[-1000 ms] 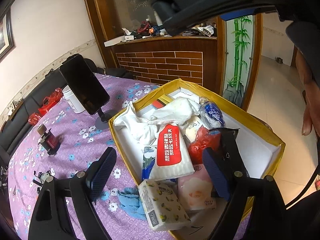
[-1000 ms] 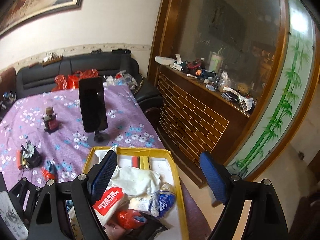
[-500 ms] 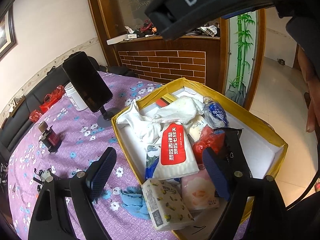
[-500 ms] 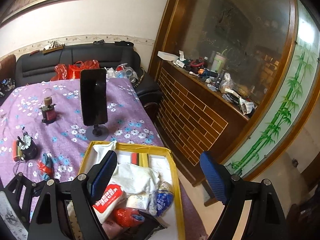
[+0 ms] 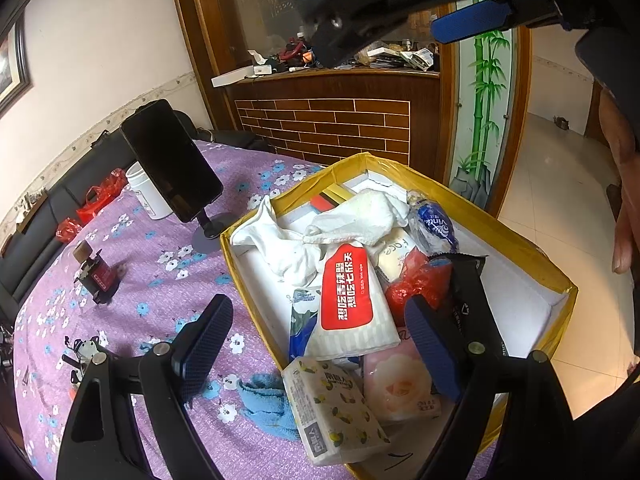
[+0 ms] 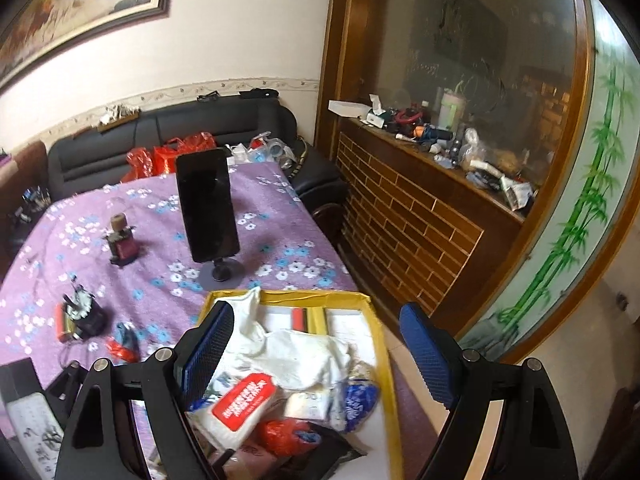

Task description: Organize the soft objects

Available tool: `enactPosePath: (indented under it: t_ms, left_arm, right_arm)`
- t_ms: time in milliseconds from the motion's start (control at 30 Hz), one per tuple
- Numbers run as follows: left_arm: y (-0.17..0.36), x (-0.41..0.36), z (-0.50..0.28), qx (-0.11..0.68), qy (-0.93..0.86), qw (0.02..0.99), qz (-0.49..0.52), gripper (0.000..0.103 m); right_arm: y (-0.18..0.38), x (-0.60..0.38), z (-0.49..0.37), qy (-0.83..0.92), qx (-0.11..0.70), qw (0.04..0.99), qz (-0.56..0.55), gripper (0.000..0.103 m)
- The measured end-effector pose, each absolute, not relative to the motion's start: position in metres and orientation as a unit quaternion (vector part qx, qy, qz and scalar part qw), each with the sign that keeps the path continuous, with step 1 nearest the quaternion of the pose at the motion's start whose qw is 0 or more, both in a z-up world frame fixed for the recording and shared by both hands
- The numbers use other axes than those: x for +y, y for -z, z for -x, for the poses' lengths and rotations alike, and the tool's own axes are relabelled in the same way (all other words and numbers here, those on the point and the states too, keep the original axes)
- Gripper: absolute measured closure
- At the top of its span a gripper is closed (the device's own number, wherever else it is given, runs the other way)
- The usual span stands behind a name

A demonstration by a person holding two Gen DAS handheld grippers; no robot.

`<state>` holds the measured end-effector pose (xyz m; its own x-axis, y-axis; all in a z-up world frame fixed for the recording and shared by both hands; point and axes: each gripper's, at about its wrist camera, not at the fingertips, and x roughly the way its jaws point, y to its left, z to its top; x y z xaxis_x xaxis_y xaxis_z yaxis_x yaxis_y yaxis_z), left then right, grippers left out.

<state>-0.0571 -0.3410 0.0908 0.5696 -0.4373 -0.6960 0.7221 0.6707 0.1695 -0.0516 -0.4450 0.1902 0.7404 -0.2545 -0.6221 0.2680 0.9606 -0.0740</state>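
A yellow box [image 5: 460, 208] on the purple table holds a heap of soft things: a white towel [image 5: 360, 212], a red-labelled tissue pack [image 5: 348, 296], a blue pack [image 5: 434, 226], a red bag [image 5: 416, 276] and a pink pack [image 5: 400, 384]. A lemon-print tissue pack [image 5: 332, 412] leans over the box's near wall. A blue cloth [image 5: 264, 396] lies on the table just outside it. My left gripper [image 5: 316, 344] hovers open over the near wall. My right gripper [image 6: 316, 344] stands open and empty above the box [image 6: 320, 298]; one of its blue pads [image 5: 472, 26] shows overhead.
A phone on a stand [image 5: 172, 164] rises just beyond the box, with a white jar [image 5: 146, 192] behind it and a small red bottle [image 5: 94, 272] to the left. A brick-faced wooden counter [image 6: 408, 224] flanks the table. A person's hand [image 5: 624, 200] hangs at the right.
The right gripper has turned a little above the box, so its blue pad now shows in the left wrist view. Both grippers stay open and nothing in the box has moved.
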Motion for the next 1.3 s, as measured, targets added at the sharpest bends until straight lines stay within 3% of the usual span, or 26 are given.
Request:
enactPosePath:
  t_ms: [533, 1300]
  left_arm:
    - [-0.085, -0.342, 0.055, 0.323, 0.338, 0.855, -0.226, 0.016]
    - [-0.081, -0.35, 0.058, 0.335, 0.346, 0.842, -0.243, 0.016]
  right_arm:
    - [-0.194, -0.458, 0.056, 0.103, 0.314, 0.939, -0.092, 0.015]
    - [-0.2, -0.463, 0.059, 0.09, 0.305, 0.941, -0.114, 0.013]
